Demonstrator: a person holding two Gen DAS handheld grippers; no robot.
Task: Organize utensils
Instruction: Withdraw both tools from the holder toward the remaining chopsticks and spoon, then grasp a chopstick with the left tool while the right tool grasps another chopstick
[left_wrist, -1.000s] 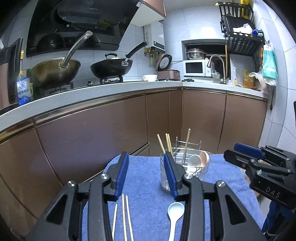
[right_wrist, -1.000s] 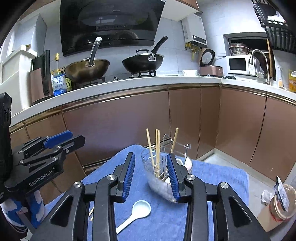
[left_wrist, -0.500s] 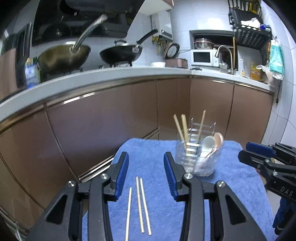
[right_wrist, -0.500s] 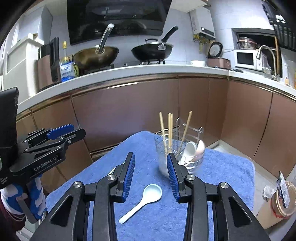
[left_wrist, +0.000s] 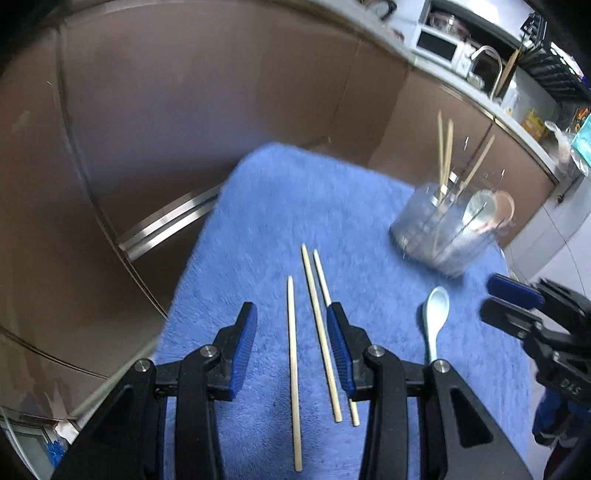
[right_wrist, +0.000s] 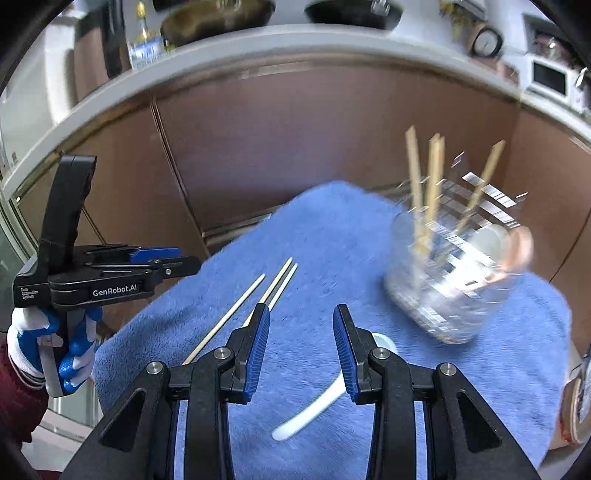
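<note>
Three loose wooden chopsticks (left_wrist: 293, 362) lie on the blue towel (left_wrist: 280, 206); they also show in the right wrist view (right_wrist: 229, 314). My left gripper (left_wrist: 291, 321) is open above them, its blue pads either side. A pale spoon (left_wrist: 436, 314) lies to their right, its handle in the right wrist view (right_wrist: 310, 413). My right gripper (right_wrist: 301, 328) is open above the spoon. A clear holder (left_wrist: 447, 229) with several chopsticks and spoons stands at the far right (right_wrist: 454, 280).
Brown cabinet doors (left_wrist: 184, 110) stand behind the towel-covered table. A countertop with woks and a microwave (left_wrist: 436, 44) runs above. The towel's left edge (left_wrist: 192, 273) drops off to the floor.
Both grippers have tilted down and come lower over the towel. The left one now sits over the loose chopsticks, the right one over the spoon. Both stay open.
</note>
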